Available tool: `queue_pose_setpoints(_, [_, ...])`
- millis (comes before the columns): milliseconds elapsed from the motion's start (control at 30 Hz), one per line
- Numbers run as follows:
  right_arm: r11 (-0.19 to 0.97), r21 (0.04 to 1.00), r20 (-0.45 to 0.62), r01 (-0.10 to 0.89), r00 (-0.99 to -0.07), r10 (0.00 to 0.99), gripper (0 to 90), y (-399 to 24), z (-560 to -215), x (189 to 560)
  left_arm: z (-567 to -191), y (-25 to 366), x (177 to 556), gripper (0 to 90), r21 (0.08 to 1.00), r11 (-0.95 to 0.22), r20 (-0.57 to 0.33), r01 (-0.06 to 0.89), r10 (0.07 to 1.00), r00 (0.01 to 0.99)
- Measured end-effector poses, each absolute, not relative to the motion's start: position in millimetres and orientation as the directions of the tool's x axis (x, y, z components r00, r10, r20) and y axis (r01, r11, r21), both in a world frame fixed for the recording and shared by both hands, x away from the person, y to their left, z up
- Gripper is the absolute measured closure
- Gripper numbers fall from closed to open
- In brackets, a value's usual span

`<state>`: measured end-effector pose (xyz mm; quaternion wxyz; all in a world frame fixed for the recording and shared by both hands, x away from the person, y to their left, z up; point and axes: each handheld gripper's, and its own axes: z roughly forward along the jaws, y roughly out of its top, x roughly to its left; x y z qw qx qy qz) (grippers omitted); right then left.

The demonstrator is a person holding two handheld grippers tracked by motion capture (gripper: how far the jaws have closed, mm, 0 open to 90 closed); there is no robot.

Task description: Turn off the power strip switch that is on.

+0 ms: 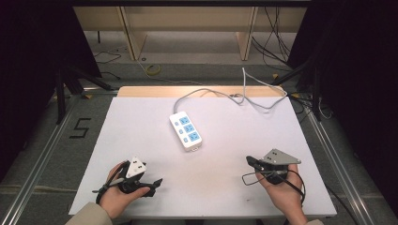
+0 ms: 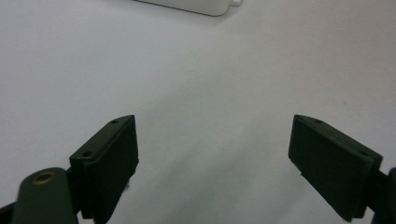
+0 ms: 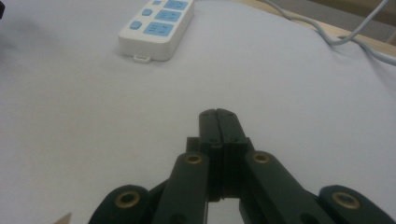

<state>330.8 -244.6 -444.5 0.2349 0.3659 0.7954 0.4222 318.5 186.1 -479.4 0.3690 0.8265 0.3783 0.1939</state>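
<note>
White plastic power strip with blue sockets (image 1: 186, 130): lay flat mid-table on the white tabletop (image 1: 141, 126), its grey cable (image 1: 206, 92) trailing off the far edge. Left gripper (image 1: 157, 183): near edge, jaws wide apart, empty. Right gripper (image 1: 249, 161): near edge, jaws pressed together, holding nothing.

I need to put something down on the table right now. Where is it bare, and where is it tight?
Bare: the white table left of the power strip, the stretch right of it toward the right edge, and the front middle between the left gripper and right gripper. Crowded: the far edge, where the grey cable loops.
</note>
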Motion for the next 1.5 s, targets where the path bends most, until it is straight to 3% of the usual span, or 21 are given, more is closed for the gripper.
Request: queue_pose_setpoints(1500, [0.422,0.825,-0.08,0.375,-0.663,0.745,90.0,-199,-434,364,-479,187,319,15.7,0.76,-0.441,0.046,0.478,0.77,0.637])
